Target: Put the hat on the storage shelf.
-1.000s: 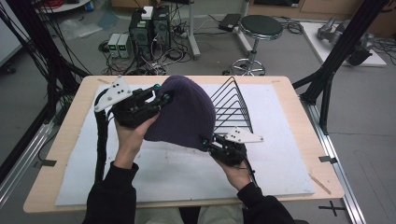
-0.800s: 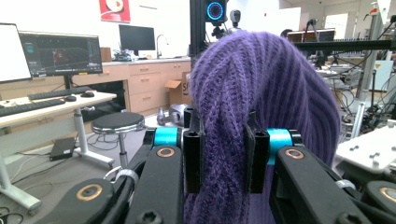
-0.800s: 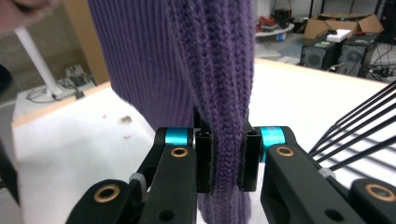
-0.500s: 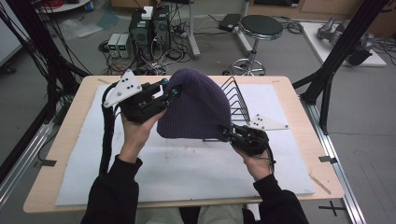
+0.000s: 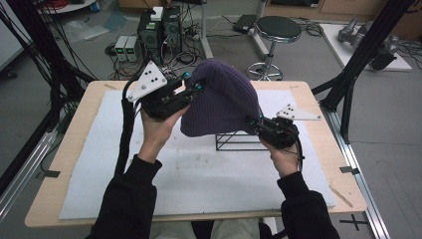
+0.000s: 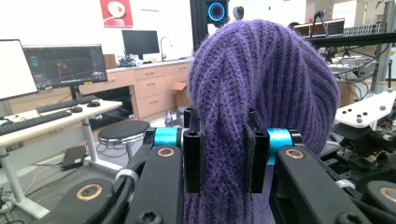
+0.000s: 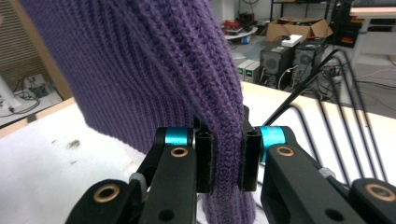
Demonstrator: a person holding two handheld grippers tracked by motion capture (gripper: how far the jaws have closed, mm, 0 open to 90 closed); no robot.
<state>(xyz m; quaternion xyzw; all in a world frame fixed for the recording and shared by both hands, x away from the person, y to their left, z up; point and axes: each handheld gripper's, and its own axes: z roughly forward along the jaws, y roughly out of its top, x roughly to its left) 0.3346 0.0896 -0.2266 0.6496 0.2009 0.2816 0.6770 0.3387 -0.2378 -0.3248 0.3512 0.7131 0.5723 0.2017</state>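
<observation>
Two pinches on knit alone: left gripper [image 5: 191,89] and right gripper [image 5: 255,123] clamped shut on purple beanie [image 5: 221,97], aloft over wire rack [image 5: 234,142] mid-table; likely slippage or snagging on wires if lowered carelessly.

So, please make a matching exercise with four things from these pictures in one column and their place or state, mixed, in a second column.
Things:
1. purple knit hat
2. black wire rack
3. round stool
4. white mat

Place or state:
A. on the floor beyond the table
B. spread flat over the tabletop
C. held up between the left gripper and right gripper
D. standing on the mat, partly hidden under the hat

Pairs: 1-C, 2-D, 3-A, 4-B
</observation>
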